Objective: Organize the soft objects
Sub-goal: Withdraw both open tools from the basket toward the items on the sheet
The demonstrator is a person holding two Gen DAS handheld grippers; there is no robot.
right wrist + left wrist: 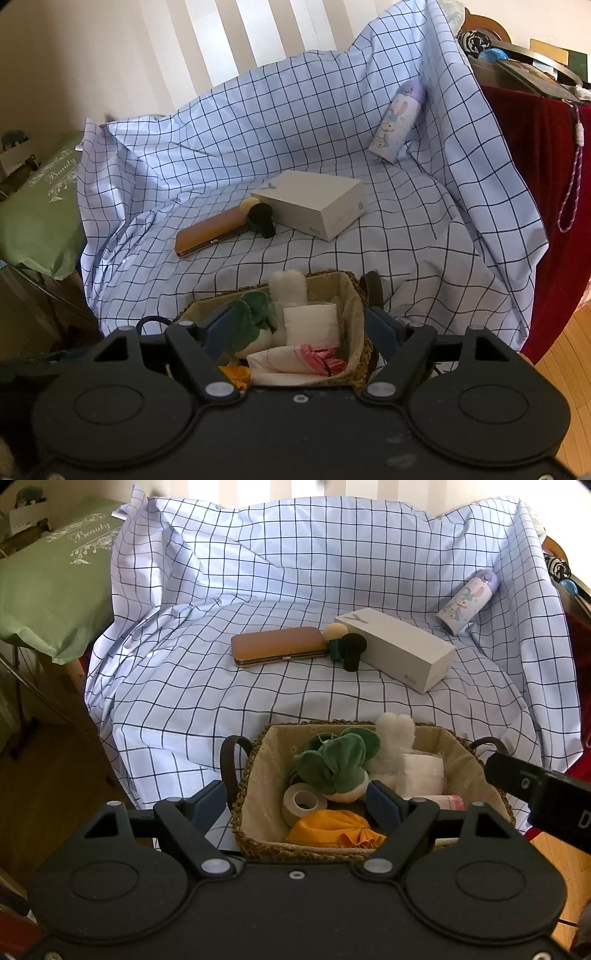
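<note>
A woven basket with a beige lining stands at the near edge of the checked sheet. In it lie a green plush vegetable, a white plush, a folded white pad, a tape roll, a yellow cloth and a pink-and-white packet. My left gripper is open over the basket's left half, one finger outside by the handle, nothing between its pads. My right gripper stands open above the basket, holding nothing.
Farther back on the sheet lie a brown case, two round-headed brushes, a white box and a cartoon-printed bottle. A green pillow sits at the left, a red cloth hangs at the right.
</note>
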